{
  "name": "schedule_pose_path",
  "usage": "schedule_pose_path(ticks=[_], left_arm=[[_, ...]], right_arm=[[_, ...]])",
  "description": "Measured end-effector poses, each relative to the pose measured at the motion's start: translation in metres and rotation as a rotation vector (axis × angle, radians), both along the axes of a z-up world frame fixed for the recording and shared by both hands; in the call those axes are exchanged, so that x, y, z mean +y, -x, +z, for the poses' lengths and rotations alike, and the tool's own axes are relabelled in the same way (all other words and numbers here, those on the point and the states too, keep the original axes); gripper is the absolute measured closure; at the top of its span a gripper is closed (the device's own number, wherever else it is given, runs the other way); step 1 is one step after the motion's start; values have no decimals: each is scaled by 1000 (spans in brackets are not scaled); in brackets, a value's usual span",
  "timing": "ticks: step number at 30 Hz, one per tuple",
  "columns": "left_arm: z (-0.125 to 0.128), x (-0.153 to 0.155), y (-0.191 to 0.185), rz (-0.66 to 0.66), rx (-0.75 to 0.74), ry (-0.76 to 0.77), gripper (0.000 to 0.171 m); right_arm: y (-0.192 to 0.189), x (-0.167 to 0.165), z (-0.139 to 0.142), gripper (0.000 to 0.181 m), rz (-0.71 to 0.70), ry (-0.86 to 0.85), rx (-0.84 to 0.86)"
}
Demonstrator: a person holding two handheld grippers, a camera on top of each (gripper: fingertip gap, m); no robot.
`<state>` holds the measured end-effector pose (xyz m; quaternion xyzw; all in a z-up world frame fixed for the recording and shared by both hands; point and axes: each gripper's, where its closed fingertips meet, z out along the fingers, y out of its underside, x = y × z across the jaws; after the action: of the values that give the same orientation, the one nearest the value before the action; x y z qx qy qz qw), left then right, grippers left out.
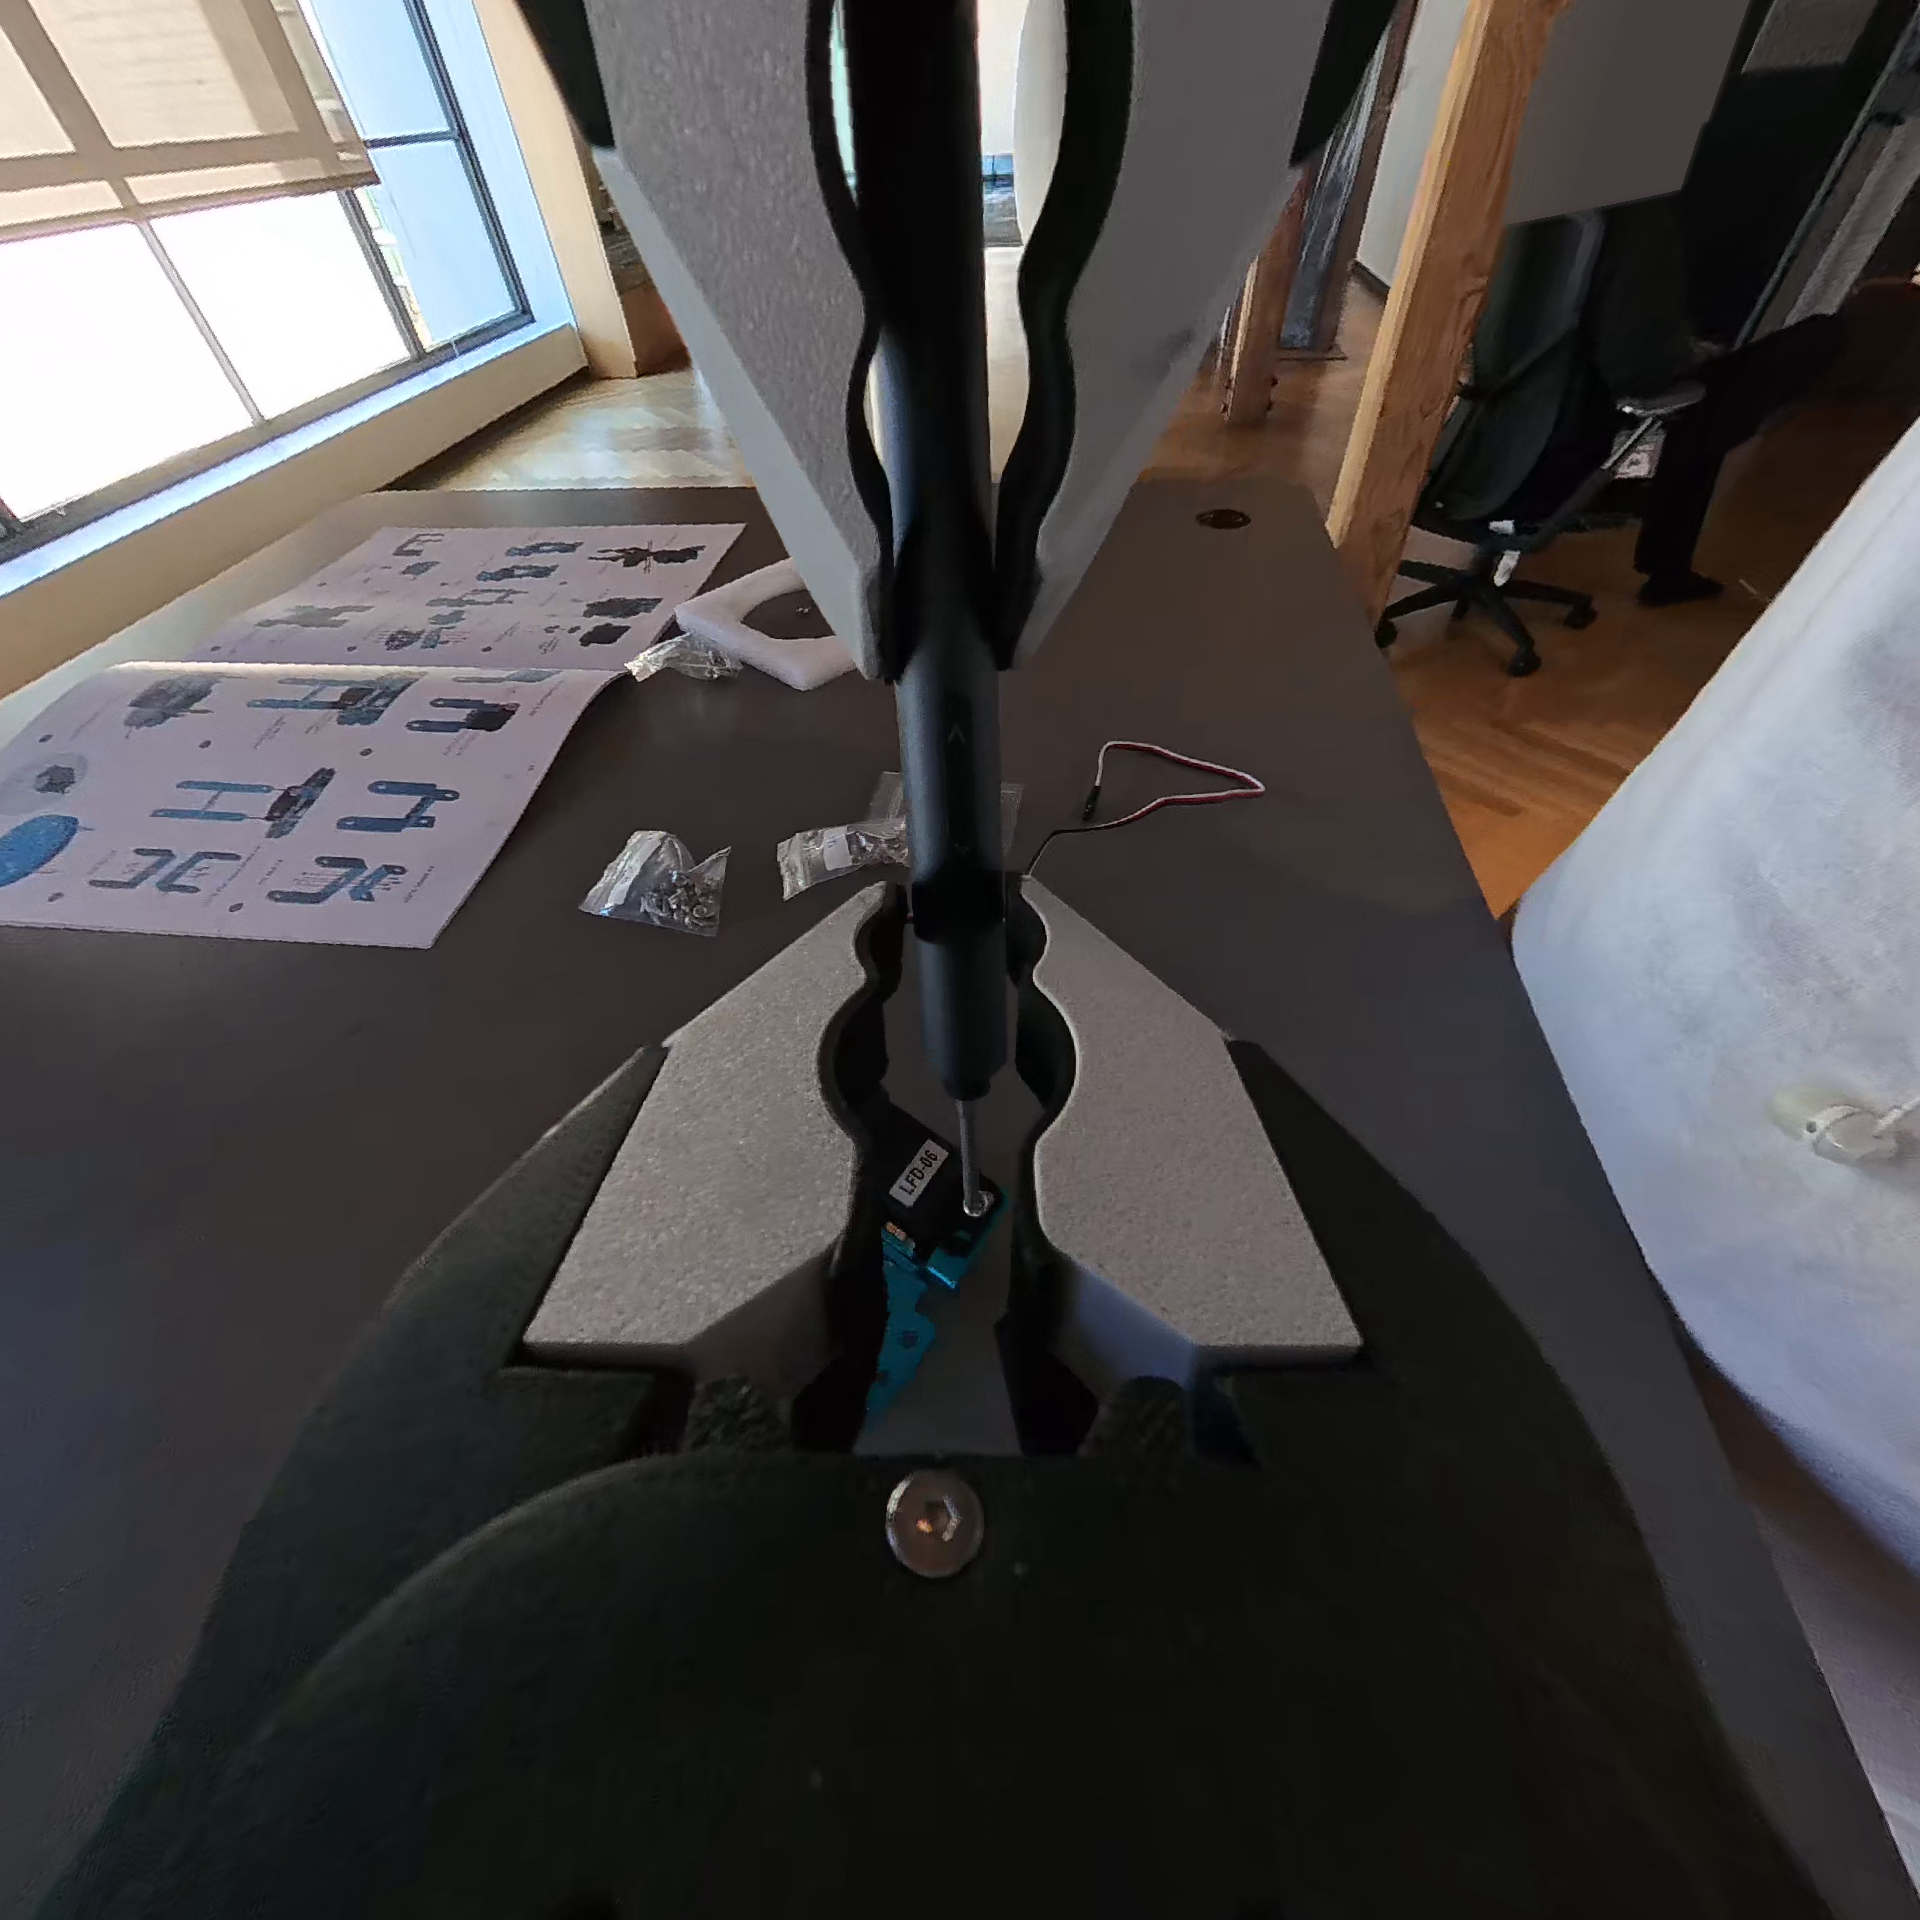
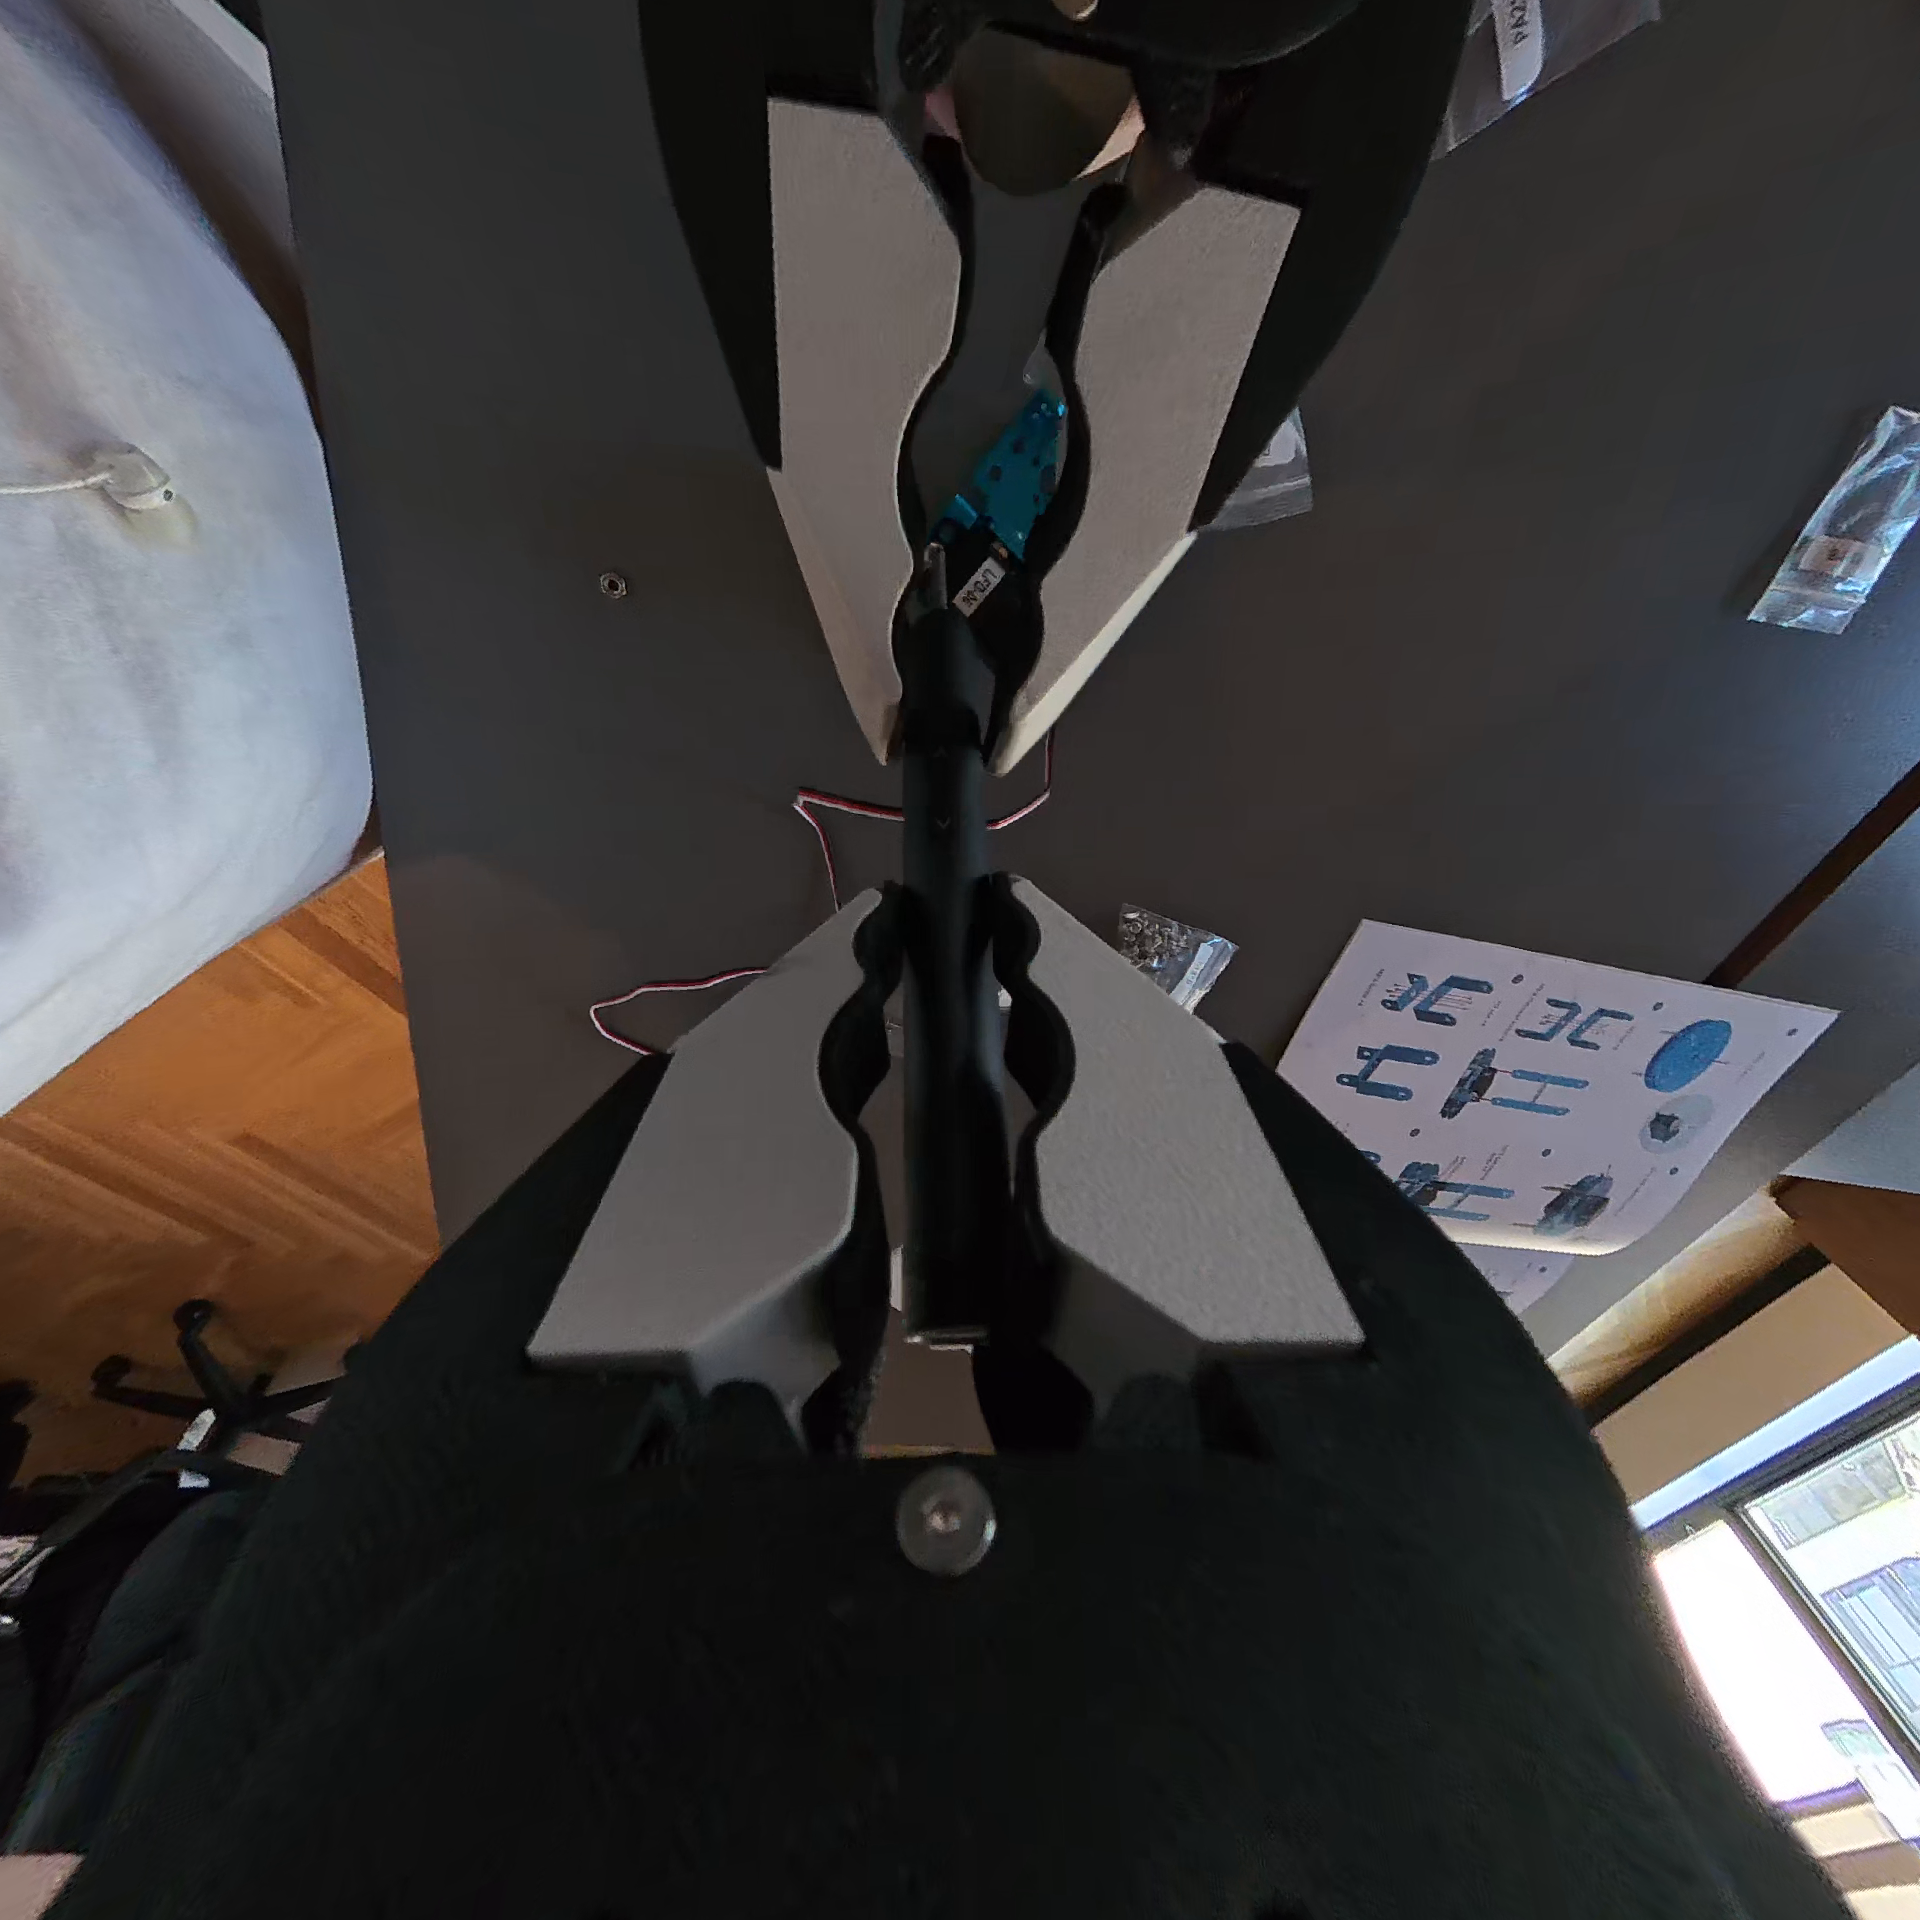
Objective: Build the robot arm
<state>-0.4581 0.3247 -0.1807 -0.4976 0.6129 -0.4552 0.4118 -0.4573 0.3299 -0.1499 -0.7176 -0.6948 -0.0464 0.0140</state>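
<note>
My left gripper (image 1: 956, 888) is shut on a small black servo (image 1: 920, 1169) that sits in a blue metal bracket (image 1: 920, 1262), held just above the dark table (image 1: 312, 1143). My right gripper (image 2: 948, 888) is shut on a black screwdriver (image 2: 940, 1039) and points straight at the left gripper (image 2: 940, 758). The screwdriver (image 1: 951, 790) reaches down from the right gripper (image 1: 948, 665), and its thin metal tip rests on a screw at the servo's corner. The servo (image 2: 982, 592) and bracket (image 2: 1013, 468) also show in the right wrist view. A red, white and black wire (image 1: 1184, 774) trails from the servo over the table.
An open instruction sheet (image 1: 281, 790) lies on the left of the table. Small clear bags of screws (image 1: 660, 883) lie near it, with a white foam piece (image 1: 748, 623) farther back. A white-clad arm (image 1: 1714, 935) is on the right. A wooden post (image 1: 1434, 260) and an office chair (image 1: 1507, 499) stand beyond the table. The grippers are tip to tip, or close to it.
</note>
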Motion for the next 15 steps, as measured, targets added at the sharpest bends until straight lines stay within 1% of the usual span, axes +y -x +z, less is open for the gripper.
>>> schedule_pose_path(ticks=[3,7,11,15], left_arm=[[-2,2,-2,6,16,-3,148],[-4,1,-3,0,20,-8,154],[-4,3,-3,21,14,-25,154],[-3,4,-3,46,-22,-13,154]], right_arm=[[1,1,0,165,4,-5,-1],[2,2,1,165,14,-7,-12],[2,4,1,165,25,-10,-34],[3,6,2,164,26,-13,-18]])
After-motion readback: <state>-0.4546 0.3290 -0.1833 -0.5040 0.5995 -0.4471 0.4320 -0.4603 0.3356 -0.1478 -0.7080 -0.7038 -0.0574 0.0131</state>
